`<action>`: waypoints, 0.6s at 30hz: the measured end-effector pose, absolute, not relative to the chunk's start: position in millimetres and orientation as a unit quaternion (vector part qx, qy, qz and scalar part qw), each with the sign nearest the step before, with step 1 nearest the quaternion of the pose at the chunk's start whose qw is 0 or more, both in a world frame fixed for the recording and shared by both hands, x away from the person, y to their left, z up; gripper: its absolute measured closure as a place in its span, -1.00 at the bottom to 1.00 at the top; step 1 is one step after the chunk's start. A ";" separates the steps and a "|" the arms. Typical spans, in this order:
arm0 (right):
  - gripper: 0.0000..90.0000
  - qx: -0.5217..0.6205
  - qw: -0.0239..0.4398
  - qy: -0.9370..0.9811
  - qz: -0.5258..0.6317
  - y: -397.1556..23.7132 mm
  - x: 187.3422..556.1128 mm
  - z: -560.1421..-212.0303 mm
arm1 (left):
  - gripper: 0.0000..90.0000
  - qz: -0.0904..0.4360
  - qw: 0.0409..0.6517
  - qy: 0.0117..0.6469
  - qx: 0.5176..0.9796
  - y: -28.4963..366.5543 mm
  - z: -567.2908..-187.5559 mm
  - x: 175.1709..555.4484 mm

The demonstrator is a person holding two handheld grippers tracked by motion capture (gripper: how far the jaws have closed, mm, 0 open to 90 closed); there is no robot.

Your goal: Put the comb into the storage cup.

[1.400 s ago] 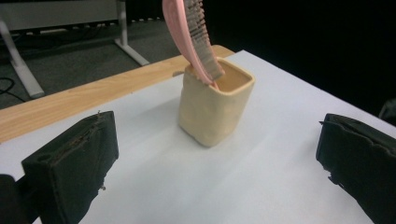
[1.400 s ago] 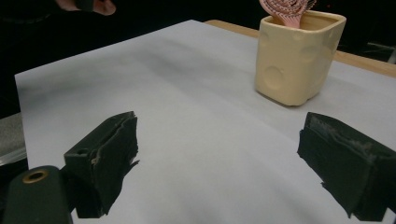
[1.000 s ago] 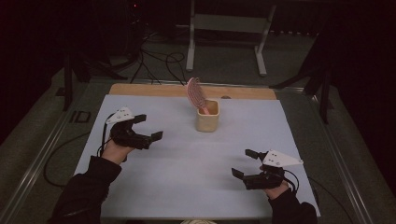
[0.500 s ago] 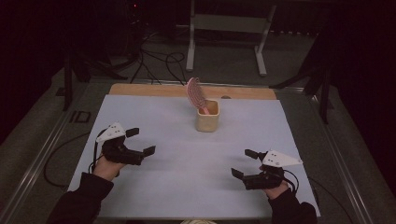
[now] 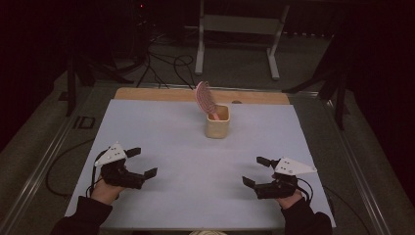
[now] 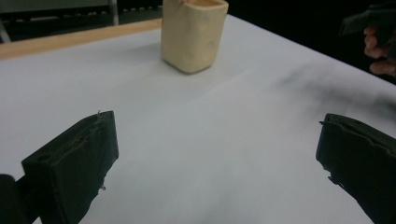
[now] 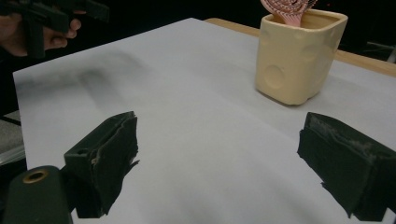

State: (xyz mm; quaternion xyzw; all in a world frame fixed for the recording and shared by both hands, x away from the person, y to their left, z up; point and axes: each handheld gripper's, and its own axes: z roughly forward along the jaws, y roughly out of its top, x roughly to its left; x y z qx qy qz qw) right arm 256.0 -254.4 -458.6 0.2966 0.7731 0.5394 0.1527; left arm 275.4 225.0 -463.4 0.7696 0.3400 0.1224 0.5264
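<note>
- Grippers sit nearest us at the table's front edge: our left gripper (image 5: 142,163) low on the left, our right gripper (image 5: 258,171) low on the right, well apart from each other.
- Both have their jaws spread wide with nothing between them; the two gripper views show bare white sheet between the black jaws.
- Between the grippers we have a broad stretch of the white table cover (image 5: 195,161), open to the sheet's left and right edges.
- Farther on, near the middle of the far half, stands the cream cup (image 5: 217,122), upright, apart from both grippers.
- A pink hairbrush (image 5: 204,98) stands in the cup, head up and leaning toward the left in the high view.
- Behind the cup a wooden strip (image 5: 147,94) marks the far edge of the table.
- The right gripper view shows the brush head (image 7: 287,8) above the rim and round dimples in the cup wall; the left gripper view cuts the cup (image 6: 192,35) off at the rim.
</note>
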 end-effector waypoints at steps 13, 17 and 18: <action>-0.76 0.296 0.153 0.776 0.535 -254.0 256.1 -460.7 | -1.00 0.125 0.502 0.345 0.783 238.9 -489.2 261.9; -0.76 0.296 0.150 0.777 0.535 -254.3 256.3 -462.5 | -1.00 0.125 0.501 0.350 0.781 244.4 -495.3 257.3; -0.76 0.296 0.150 0.778 0.533 -254.7 256.5 -463.0 | -1.00 0.127 0.502 0.351 0.780 246.3 -497.2 255.9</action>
